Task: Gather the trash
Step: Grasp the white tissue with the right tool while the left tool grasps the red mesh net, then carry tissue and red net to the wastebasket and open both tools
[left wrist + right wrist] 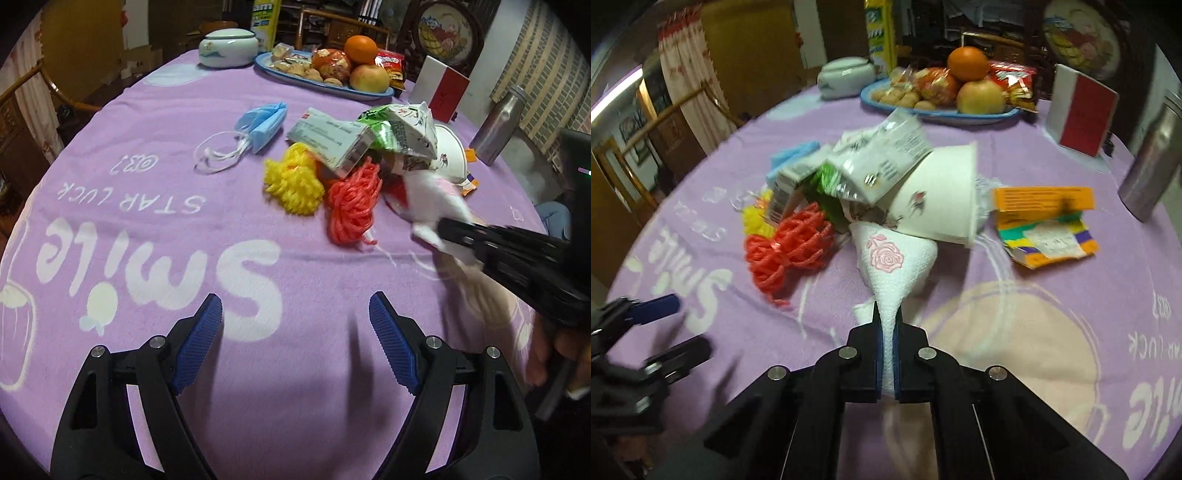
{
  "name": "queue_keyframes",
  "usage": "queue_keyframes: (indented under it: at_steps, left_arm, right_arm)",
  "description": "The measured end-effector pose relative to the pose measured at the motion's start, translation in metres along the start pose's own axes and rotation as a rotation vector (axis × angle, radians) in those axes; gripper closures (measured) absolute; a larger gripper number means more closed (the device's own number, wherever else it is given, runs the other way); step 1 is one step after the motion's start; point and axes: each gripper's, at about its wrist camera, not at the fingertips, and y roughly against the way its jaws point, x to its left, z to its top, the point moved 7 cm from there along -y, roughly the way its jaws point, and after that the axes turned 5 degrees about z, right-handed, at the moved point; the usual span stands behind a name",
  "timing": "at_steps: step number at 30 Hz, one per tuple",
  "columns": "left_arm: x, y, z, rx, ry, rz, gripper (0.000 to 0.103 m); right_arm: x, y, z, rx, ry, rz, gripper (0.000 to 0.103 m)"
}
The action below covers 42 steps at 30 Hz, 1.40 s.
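The left gripper (295, 343) hovers with jaws apart over bare purple cloth (147, 258). To its right, the right gripper (886, 332) pinches the rose-printed white paper napkin (890, 266) at the trash pile's edge; tugging could topple the white paper cup (942, 199) leaning there.

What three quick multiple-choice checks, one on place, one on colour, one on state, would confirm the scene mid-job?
1. Where is the orange?
A. top of the fruit plate
B. inside the paper cup
C. beside the flask

2. What colour is the net bundle left of the napkin?
A. blue
B. red
C. green

3. How do the right tongs stand?
A. open, empty
B. shut on the napkin
C. shut on the cup

Key: 1 A, it tops the fruit pile; 2 B, plainly red; 3 B, napkin pinched between the pads.
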Motion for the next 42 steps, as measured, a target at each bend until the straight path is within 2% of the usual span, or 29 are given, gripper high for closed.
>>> queue_keyframes:
  at_steps: [5,7,9,13,16,18,21,26,32,37,42]
  left_arm:
    - [-0.022,-0.008,0.020,-0.005,-0.017,-0.023,0.025]
    - [-0.032,-0.014,0.032,-0.007,-0.020,-0.033,0.029]
    - [-0.040,-0.022,0.039,-0.001,-0.035,-0.027,0.044]
    - [-0.052,-0.042,0.048,0.033,-0.042,-0.028,0.061]
    - [-0.057,-0.053,0.053,0.049,-0.040,-0.034,0.083]
    - [-0.055,-0.055,0.053,0.049,-0.030,-0.034,0.087]
    - [-0.050,-0.044,0.050,0.024,-0.026,-0.052,0.088]
    - [-0.040,-0.009,0.025,-0.010,-0.044,-0.101,0.088]
    - [-0.010,0.040,-0.012,-0.051,-0.023,-0.116,0.088]
    - [0.040,0.073,-0.046,-0.080,0.048,-0.044,0.088]
    - [0.099,0.102,-0.083,-0.109,0.155,0.054,0.089]
  right_arm:
    - [-0.009,0.034,-0.014,-0.045,-0.050,0.050,0.098]
    - [-0.013,0.044,-0.023,-0.054,-0.069,0.067,0.098]
    - [-0.016,0.052,-0.029,-0.061,-0.078,0.077,0.098]
    - [-0.018,0.060,-0.037,-0.071,-0.086,0.090,0.098]
    - [-0.020,0.063,-0.039,-0.079,-0.092,0.100,0.098]
    - [-0.020,0.065,-0.041,-0.083,-0.095,0.105,0.098]
    - [-0.020,0.067,-0.044,-0.089,-0.097,0.114,0.098]
    - [-0.015,0.073,-0.047,-0.100,-0.084,0.149,0.098]
    - [0.021,0.075,-0.044,-0.095,-0.014,0.209,0.098]
    - [0.079,0.073,-0.042,-0.072,0.093,0.280,0.098]
    - [0.156,0.067,-0.045,-0.043,0.231,0.363,0.098]
